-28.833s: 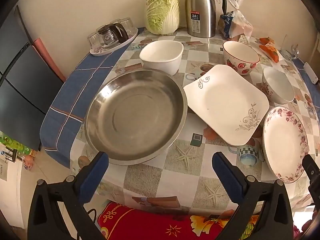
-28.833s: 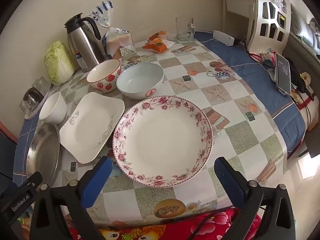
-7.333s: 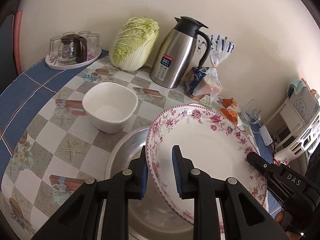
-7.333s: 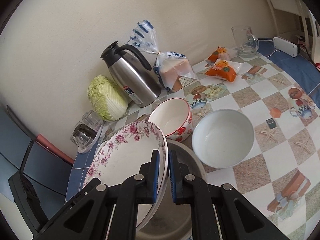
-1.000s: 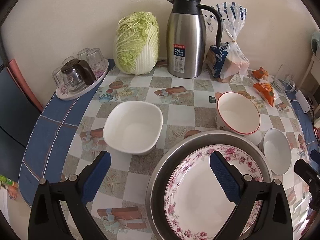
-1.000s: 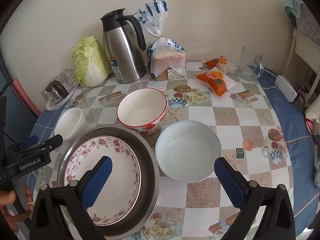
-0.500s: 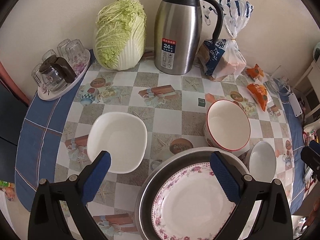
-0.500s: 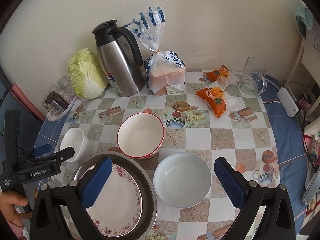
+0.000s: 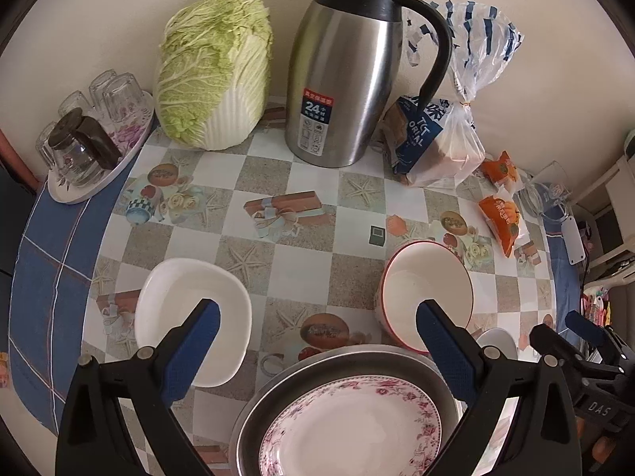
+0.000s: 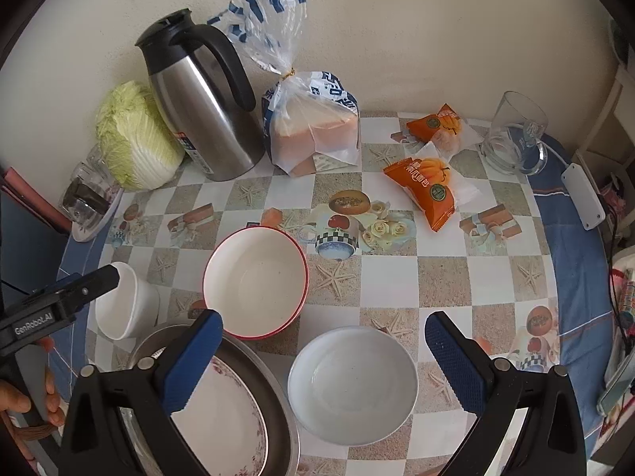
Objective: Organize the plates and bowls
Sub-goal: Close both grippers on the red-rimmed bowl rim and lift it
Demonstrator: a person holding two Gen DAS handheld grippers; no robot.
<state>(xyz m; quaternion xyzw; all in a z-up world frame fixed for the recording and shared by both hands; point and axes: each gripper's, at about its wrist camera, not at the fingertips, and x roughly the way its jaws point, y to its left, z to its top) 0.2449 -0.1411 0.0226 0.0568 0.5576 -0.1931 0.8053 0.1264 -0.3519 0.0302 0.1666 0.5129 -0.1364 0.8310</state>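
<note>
- The flowered plate (image 9: 353, 428) now lies flat inside the steel pan (image 9: 440, 373) at the near edge of the desk (image 9: 301, 182); seconds ago both grippers pinched its rim, so that stacking step looks finished.
- Over the last second both cameras have risen and pulled back from the stack, so more of the desk shows.
- The left gripper (image 9: 317, 351) is wide open and holds nothing, as does the right gripper (image 10: 323, 361).
- Three bowls remain loose: the square white bowl (image 9: 192, 317) left of the pan, the red-rimmed bowl (image 10: 256, 281) just behind it, and the plain white bowl (image 10: 353, 384) beside it, under the right gripper.
- Nesting these bowls is probably next.
- The jug (image 9: 345, 75), cabbage (image 9: 214, 71) and bread bag (image 10: 313, 119) stand against the wall, well clear.
</note>
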